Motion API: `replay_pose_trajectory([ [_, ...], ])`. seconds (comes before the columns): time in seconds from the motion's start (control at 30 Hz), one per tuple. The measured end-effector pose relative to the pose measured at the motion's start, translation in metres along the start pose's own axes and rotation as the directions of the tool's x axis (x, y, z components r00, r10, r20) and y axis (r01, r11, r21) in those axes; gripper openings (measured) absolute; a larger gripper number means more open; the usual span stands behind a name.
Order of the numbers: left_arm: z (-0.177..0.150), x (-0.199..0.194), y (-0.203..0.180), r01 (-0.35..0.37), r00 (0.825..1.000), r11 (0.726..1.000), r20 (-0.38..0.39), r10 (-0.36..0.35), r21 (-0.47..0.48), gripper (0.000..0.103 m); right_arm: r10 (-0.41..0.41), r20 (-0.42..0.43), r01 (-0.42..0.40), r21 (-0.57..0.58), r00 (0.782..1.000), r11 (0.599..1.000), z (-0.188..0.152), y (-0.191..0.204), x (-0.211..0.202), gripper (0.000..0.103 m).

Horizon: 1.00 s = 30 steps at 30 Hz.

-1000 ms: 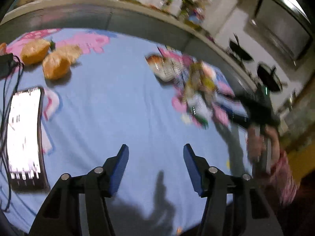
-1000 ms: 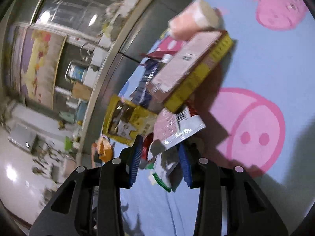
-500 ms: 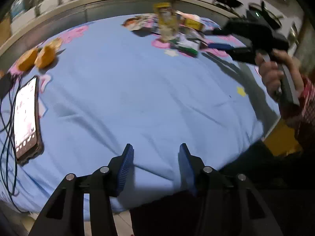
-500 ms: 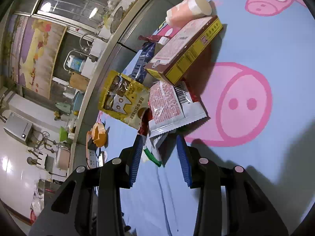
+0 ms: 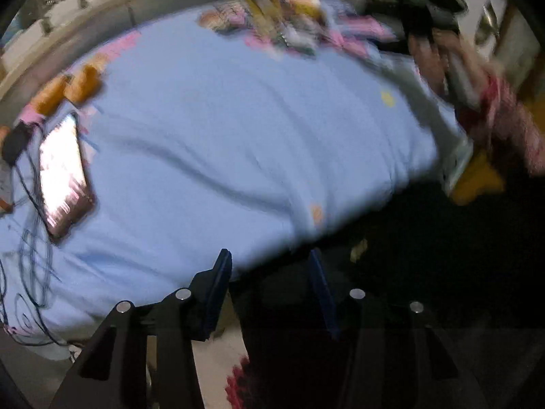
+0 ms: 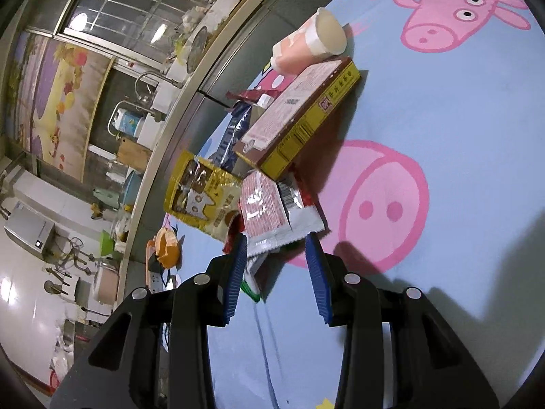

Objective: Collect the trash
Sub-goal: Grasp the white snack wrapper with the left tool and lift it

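Observation:
The trash lies heaped on the blue pig-print cloth (image 6: pixel 477 170): a red-and-white wrapper (image 6: pixel 265 208), a yellow pouch (image 6: pixel 201 194), a yellow-edged box (image 6: pixel 299 119), a tipped pink cup (image 6: pixel 306 47) and a blue packet (image 6: pixel 231 136). My right gripper (image 6: pixel 276 248) is open at the heap's near side. The wrapper's lower edge and a green-edged wrapper (image 6: pixel 250 286) reach between its fingers, and the pads do not press on them. My left gripper (image 5: pixel 269 255) is open and holds nothing. It hangs over the table's near edge, far from the blurred heap (image 5: pixel 282 24).
A lit phone (image 5: pixel 63 173) and dark cables (image 5: pixel 30 255) lie at the table's left, with orange lumps (image 5: pixel 68 85) behind them. A person's hand (image 5: pixel 432 64) holds the right gripper at the far right. Orange peel (image 6: pixel 167 245) sits left of the heap. A kitchen counter runs behind the table.
The left gripper has drawn back to the table's near edge, rolled, and its fingers have come closer together. The right gripper has shifted slightly, so the wrappers lie less deep between its fingers.

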<state>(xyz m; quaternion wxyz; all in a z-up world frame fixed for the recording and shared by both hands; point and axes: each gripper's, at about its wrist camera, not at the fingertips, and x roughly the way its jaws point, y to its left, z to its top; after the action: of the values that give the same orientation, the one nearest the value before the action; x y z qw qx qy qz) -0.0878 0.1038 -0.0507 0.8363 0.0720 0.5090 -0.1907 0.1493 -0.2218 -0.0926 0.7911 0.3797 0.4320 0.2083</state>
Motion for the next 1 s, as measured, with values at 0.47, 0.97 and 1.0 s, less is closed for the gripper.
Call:
replay_pose_trajectory([
  [0.47,0.181,0.072,-0.029,0.077,0.957,0.997,0.282,-0.069,-0.018,0.08,-0.011,0.039,0.009,0.051,0.999,0.999,0.024,-0.008,0.023,0.0],
  [0.97,0.203,0.124,-0.039,0.066,0.977,0.997,0.2,-0.072,0.039,0.03,-0.077,0.056,0.083,-0.109,0.995,0.991,0.032,-0.009,0.014,0.056],
  [1.0,0.198,0.12,-0.036,0.073,0.977,0.997,0.199,-0.078,0.031,0.028,-0.086,0.054,0.093,-0.138,0.995,0.986,0.029,-0.003,0.019,0.056],
])
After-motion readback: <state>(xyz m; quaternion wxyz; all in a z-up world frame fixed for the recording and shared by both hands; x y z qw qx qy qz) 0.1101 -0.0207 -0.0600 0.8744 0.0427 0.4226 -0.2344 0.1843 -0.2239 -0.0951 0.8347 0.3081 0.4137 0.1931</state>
